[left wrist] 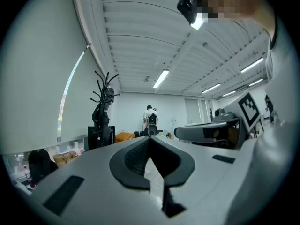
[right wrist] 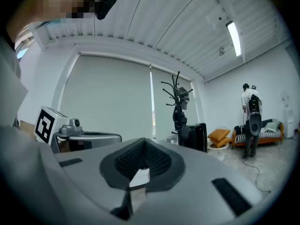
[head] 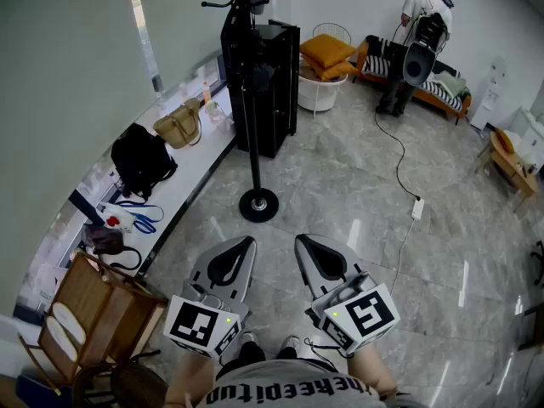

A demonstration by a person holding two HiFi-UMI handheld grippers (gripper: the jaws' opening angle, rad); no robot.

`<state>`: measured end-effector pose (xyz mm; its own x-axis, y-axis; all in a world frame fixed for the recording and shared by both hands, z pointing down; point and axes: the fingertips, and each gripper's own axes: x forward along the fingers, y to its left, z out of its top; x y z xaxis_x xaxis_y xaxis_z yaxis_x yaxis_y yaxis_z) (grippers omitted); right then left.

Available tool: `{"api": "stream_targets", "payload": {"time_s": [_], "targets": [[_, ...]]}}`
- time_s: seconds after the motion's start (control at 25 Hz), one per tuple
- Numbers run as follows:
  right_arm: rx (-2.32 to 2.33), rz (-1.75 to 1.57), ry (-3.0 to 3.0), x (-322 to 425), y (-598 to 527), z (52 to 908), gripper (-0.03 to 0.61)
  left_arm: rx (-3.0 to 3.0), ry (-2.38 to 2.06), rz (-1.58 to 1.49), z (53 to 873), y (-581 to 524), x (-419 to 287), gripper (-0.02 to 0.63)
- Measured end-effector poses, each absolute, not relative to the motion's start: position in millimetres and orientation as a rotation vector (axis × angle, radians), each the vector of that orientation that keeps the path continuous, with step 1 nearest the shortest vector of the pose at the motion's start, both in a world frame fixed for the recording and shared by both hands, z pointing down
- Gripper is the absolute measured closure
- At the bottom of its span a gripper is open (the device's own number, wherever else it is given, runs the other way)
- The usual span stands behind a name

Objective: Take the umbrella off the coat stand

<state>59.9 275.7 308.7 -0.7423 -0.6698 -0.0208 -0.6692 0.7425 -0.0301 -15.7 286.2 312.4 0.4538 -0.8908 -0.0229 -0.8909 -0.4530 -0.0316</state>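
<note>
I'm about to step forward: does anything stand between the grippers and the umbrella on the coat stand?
Nothing visible does. Only bare floor separates the left gripper and right gripper from the coat stand holding the umbrella; the black cabinet stands behind it, the cable off right.

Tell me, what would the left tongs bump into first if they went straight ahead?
Nothing close, I think. The shut left tongs aim to the right of the coat stand, towards the person far across the room. Depth is hard to judge here.
</note>
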Motion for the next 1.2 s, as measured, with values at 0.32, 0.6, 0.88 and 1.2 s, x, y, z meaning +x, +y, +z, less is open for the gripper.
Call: {"api": "stream_targets", "payload": {"time_s": [0.32,0.6,0.88,1.2], "targets": [[-1.138,-0.029,2.902,37,275,307,0.568,-2.681,1.594,0.010,314,283,-35,0.598],[-1.194,-0.030,2.888,20,269,308,0.568,-2.704,1.568,0.013,314,274,-58,0.598],[-1.240,-0.055,2.858,-4,266,308,0.568,-2.727,1.513,0.008,316,269,-81,0.598],[-1.311,-0.031,2.791,-36,267,311,0.568,-2.732,1.459,0.011,322,263,-117,0.598]]}}
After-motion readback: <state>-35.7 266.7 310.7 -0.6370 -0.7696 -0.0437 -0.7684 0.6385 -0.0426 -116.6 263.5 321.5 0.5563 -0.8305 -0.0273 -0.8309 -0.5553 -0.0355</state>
